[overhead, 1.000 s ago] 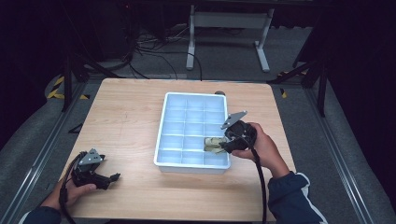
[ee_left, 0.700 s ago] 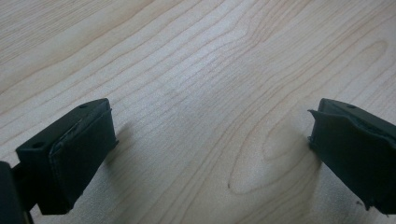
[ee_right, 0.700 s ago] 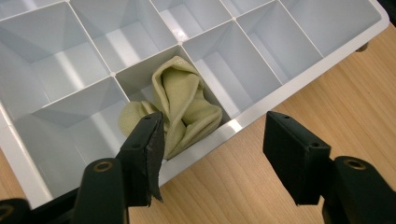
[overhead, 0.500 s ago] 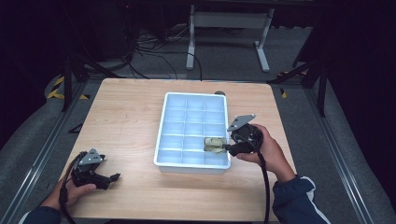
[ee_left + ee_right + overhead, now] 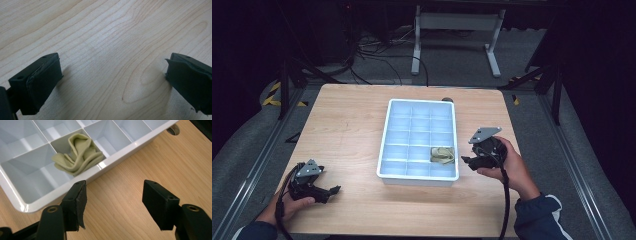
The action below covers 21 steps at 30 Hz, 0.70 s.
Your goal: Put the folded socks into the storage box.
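A white tray (image 5: 384, 145) of several compartments sits mid-table. A crumpled pale-green cloth (image 5: 442, 154) lies in a compartment of its right column, one row back from the front. My right gripper (image 5: 467, 161) hovers just right of the tray, apart from it, jaws open after just widening, nothing between them. In the right gripper view the cloth (image 5: 80, 155) rests behind the tray rim (image 5: 125, 150), beyond the right gripper (image 5: 115, 197). My left gripper (image 5: 334, 191) rests open at the table's front left. The left gripper (image 5: 112, 82) has bare wood between its jaws.
A small dark round fitting (image 5: 447, 99) sits in the tabletop just behind the tray's far right corner. Beyond the table's far edge stand a metal frame (image 5: 457, 22) and loose cables (image 5: 377, 50) on the dark floor. Bare wood lies left of the tray.
My right gripper has drawn back to the right, from over the tray's right edge at the cloth to beside the tray. The cloth stays in its compartment. The left gripper has not moved.
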Available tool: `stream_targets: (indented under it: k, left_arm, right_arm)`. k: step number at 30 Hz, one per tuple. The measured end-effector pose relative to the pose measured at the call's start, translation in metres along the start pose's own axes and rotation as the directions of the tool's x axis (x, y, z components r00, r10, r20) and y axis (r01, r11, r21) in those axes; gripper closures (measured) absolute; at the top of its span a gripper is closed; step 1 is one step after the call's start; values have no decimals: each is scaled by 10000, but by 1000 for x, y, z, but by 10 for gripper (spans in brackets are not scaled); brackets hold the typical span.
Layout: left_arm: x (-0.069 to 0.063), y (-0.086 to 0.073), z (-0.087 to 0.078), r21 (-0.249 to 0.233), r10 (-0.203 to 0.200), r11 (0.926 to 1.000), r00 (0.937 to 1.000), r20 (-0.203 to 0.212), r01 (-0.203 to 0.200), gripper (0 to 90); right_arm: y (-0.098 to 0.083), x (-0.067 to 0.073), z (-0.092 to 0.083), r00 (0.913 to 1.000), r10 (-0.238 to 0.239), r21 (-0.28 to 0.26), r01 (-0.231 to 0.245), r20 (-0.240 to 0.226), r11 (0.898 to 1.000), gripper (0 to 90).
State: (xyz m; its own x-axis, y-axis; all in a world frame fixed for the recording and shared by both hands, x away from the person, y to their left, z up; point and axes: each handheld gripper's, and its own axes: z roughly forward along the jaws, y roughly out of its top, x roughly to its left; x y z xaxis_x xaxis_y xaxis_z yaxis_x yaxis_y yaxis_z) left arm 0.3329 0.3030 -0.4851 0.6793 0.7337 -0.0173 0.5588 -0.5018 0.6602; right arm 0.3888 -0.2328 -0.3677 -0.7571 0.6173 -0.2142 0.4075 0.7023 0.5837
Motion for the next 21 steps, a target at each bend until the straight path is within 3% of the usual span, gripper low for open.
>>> stream_targets:
  k: [21]
  left_arm:
    - [0,0,0,-2,-1,10000,10000,2,1,5]
  right_arm:
    - [-44,8,0,9999,29,250,-33,152,9997,365]
